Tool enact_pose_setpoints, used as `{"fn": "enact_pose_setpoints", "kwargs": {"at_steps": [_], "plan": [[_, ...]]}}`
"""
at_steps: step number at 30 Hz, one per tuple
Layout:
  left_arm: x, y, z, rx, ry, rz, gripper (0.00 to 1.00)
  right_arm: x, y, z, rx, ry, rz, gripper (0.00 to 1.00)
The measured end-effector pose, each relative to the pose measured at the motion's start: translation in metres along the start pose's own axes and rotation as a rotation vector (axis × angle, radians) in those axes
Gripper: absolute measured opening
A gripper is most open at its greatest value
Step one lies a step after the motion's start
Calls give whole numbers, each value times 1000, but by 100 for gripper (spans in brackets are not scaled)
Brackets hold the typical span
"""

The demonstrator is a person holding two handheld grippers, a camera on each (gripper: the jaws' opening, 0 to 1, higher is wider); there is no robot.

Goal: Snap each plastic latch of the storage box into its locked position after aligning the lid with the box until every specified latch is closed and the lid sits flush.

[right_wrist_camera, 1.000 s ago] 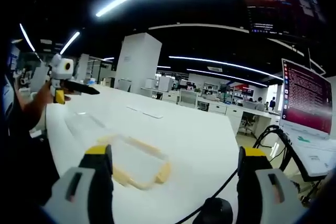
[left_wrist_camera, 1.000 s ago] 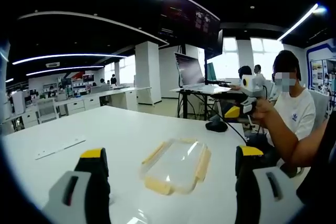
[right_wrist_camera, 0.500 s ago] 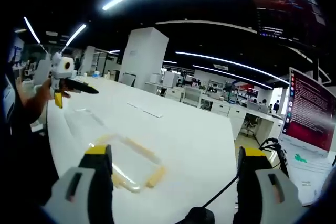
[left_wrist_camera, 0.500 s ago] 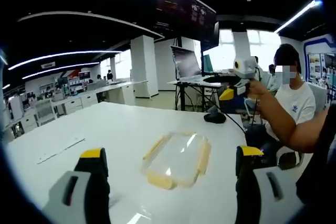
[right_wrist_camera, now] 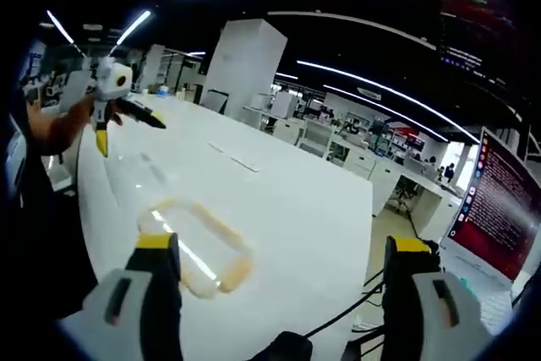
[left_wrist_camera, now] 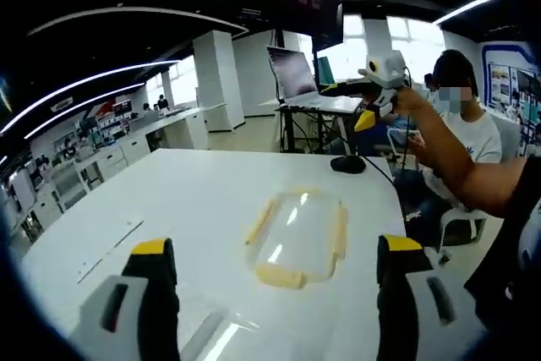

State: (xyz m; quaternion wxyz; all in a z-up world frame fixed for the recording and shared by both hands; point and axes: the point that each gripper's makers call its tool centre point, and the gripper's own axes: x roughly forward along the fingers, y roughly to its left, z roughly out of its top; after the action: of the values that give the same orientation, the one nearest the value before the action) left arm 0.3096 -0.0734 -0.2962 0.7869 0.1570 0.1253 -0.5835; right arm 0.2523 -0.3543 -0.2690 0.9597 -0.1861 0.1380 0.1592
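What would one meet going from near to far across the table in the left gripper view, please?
Left gripper → storage box with yellow latches → black mouse at the table's far edge → laptop on the stand beyond.

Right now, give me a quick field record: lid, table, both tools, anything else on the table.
lid: clear plastic lid with yellowish latches, lying flat on the table
table: white table, lid toward the person's side
left tool: left tool open, raised above the table, not touching the lid
right tool: right tool open, held in the air, clear of the lid
contact: neither tool touches the lid
other: flat strip on the table; black mouse near the far edge
box body: cannot tell
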Motion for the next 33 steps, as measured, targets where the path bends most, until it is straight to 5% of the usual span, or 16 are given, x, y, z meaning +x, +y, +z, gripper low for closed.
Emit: {"fn": "enact_pose_setpoints", "kwargs": {"at_steps": [5, 17, 33], "plan": [[-5, -5, 10, 52, 53, -31, 97, 2, 12, 10, -29, 13, 99, 100], [-17, -6, 38, 188, 182, -56, 97, -3, 16, 15, -114, 94, 173, 99], [-22, -2, 46, 262, 353, -100, 100, -16, 38, 37, -238, 233, 321, 100]]}}
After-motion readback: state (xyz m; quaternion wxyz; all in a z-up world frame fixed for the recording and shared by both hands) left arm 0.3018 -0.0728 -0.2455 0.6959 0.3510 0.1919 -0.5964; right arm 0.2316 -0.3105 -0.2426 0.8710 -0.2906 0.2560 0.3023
